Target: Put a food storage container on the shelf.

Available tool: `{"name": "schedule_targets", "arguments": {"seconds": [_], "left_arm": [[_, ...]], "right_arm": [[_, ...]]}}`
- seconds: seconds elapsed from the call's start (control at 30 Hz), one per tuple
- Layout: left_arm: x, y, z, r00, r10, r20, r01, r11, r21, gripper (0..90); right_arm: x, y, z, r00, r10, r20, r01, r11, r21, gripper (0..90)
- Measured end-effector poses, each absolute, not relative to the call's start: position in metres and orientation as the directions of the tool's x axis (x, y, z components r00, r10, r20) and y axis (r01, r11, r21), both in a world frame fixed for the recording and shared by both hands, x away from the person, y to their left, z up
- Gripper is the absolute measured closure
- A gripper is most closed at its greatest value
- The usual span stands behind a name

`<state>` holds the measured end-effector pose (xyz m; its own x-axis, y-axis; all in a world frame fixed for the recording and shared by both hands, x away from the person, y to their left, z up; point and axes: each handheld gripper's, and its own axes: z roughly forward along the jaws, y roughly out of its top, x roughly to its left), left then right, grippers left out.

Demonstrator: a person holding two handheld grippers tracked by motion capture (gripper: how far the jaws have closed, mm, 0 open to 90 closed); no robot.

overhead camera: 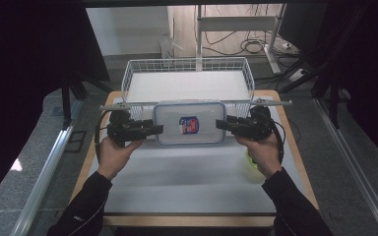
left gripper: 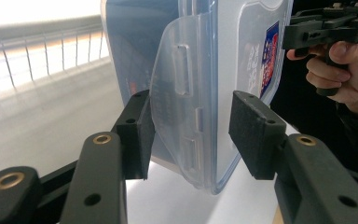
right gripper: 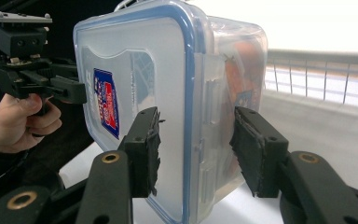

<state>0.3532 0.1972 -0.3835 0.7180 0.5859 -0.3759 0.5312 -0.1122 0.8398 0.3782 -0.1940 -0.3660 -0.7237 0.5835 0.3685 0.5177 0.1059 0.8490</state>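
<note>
A clear plastic box (overhead camera: 174, 125) with a blue-rimmed snap lid and a red and blue label hangs level above the table, held between both hands. My left gripper (overhead camera: 160, 129) is shut on its left end, jaws over the lid's latch flap (left gripper: 182, 88). My right gripper (overhead camera: 219, 123) is shut on the right end. In the left gripper view my pads (left gripper: 142, 126) press the box (left gripper: 214, 70) from both sides. In the right gripper view the box (right gripper: 135, 60) sits between the pads (right gripper: 251, 149), and something orange shows inside it.
A white wire basket (overhead camera: 187, 61) stands just behind the box at the table's far side. A white mat (overhead camera: 187, 177) covers the wooden tabletop. A yellow-green object (overhead camera: 250, 162) lies partly under the right hand. A metal stand and cables are beyond the table.
</note>
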Motion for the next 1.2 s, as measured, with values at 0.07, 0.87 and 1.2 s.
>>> {"name": "schedule_targets", "arguments": {"seconds": [0.07, 0.87, 1.2], "left_arm": [[0.357, 0.198, -0.377, 0.72, 0.586, -0.373, 0.526, -0.109, 0.844, 51.2], [0.409, 0.207, -0.333, 0.713, 0.581, -0.393, 0.52, -0.061, 0.852, 51.0], [0.433, 0.213, -0.327, 0.691, 0.586, -0.423, 0.533, -0.017, 0.846, 50.2]], "right_arm": [[0.382, -0.193, -0.359, -0.724, 0.584, 0.367, 0.513, 0.101, 0.852, 52.7], [0.429, -0.184, -0.311, -0.71, 0.599, 0.37, 0.493, 0.049, 0.868, 52.7], [0.451, -0.177, -0.301, -0.694, 0.609, 0.386, 0.508, 0.033, 0.861, 52.5]]}}
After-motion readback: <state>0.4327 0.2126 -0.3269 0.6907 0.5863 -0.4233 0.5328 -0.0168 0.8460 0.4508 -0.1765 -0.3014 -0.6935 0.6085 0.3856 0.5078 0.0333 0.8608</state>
